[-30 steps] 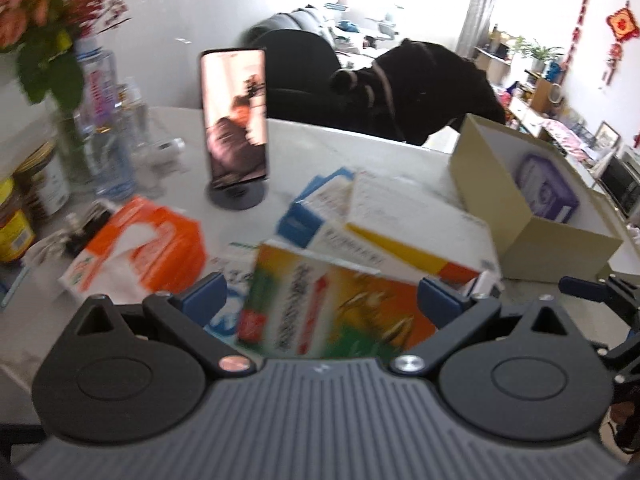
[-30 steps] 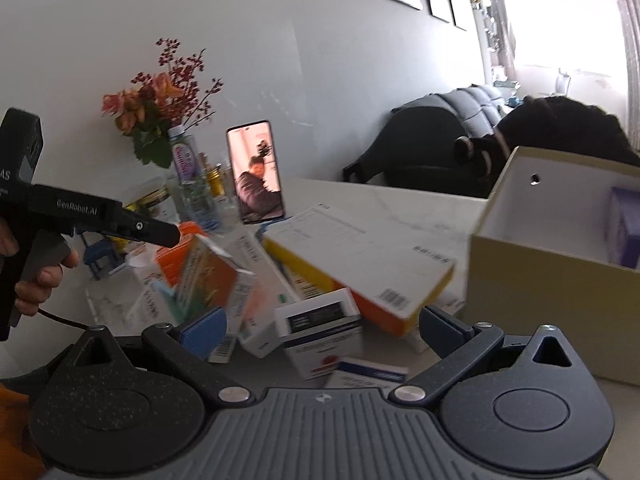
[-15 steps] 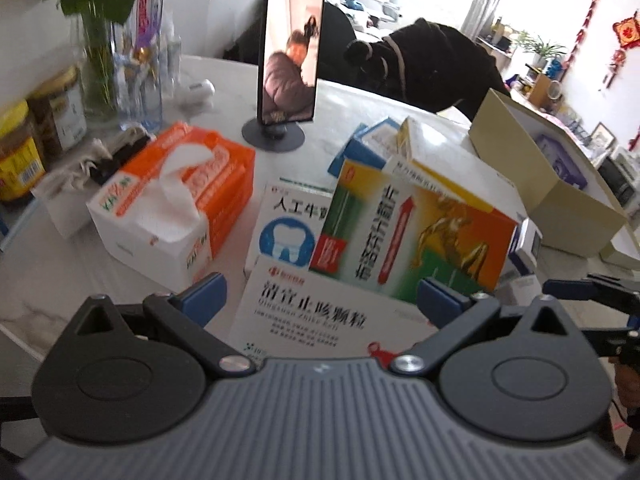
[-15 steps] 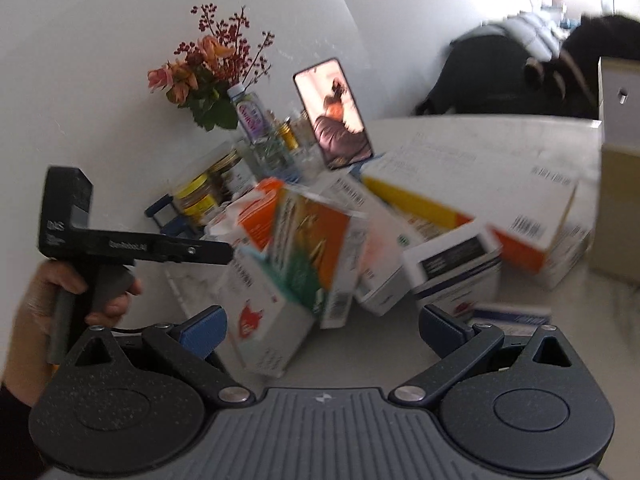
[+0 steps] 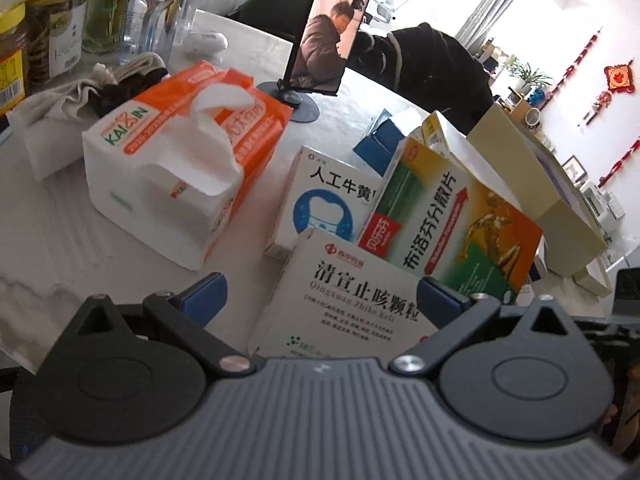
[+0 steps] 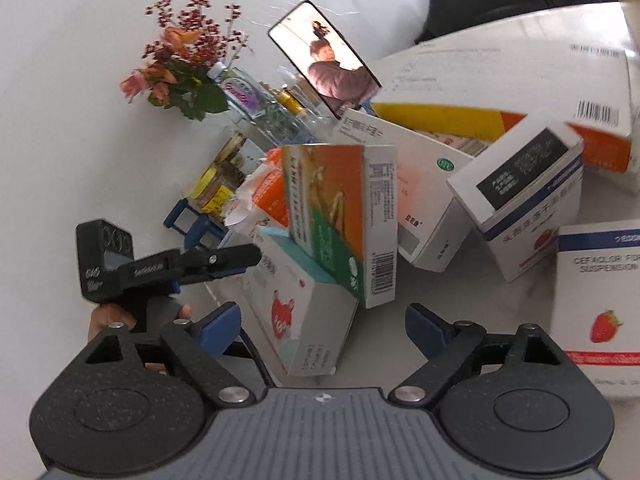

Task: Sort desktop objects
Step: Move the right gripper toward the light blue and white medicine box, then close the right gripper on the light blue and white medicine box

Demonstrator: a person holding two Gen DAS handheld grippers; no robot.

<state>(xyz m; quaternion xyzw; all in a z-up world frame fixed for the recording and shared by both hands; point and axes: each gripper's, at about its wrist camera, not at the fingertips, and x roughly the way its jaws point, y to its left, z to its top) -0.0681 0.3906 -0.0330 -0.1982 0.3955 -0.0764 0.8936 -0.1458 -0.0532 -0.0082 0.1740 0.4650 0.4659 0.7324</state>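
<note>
A white medicine box [image 5: 344, 300] with black Chinese print lies flat at the front of a pile of boxes. My left gripper [image 5: 322, 296] is open around its near end, and a gap shows beside the left pad. In the right wrist view the same box [image 6: 304, 320] shows a red heart. My right gripper [image 6: 322, 324] straddles it with jaws closing, the pads clear of its sides. A green, yellow and orange box [image 5: 448, 224] [image 6: 340, 216] leans on top of it. A hand holds the left gripper [image 6: 240, 258] at the box's far side.
An orange tissue pack [image 5: 180, 160] sits left of the pile, with jars [image 5: 40, 40] and a flower vase [image 6: 184, 72] behind. A phone on a stand [image 5: 332, 28] stands at the back. A cardboard box [image 5: 532, 184] is at the right. Strawberry box [image 6: 596, 292] lies near right.
Both grippers have dropped and closed in on the pile. The right gripper has rolled and its jaws have narrowed a little. The white box now lies between both pairs of jaws.
</note>
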